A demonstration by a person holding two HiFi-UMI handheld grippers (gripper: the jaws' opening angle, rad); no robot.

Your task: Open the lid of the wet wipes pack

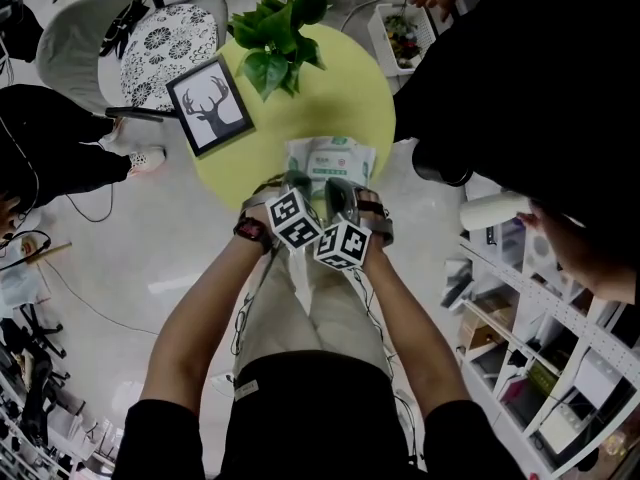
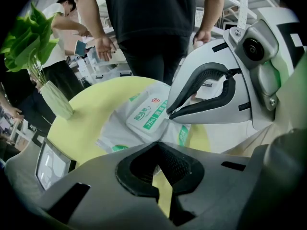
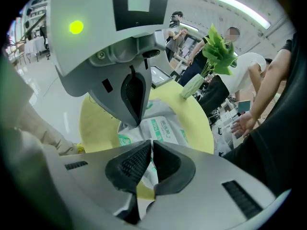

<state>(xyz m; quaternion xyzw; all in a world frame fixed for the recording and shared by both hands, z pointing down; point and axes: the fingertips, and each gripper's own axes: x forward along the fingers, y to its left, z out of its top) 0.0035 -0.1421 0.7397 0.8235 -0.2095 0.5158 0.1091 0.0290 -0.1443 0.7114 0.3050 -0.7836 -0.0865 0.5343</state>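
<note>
Wet wipes pack (image 1: 330, 160): soft, light film pouch, laid at frame centre on the yellow bench (image 1: 350, 98). Slipping is expected, so the lid (image 2: 148, 119) is best taken by its thin edge. Left hand-held gripper (image 2: 160, 176) and right hand-held gripper (image 3: 150, 147) are seen closed at its near end.

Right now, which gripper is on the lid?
The right gripper: its jaws pinch the lid at its edge. The left gripper only presses the wet wipes pack film beside it.
</note>
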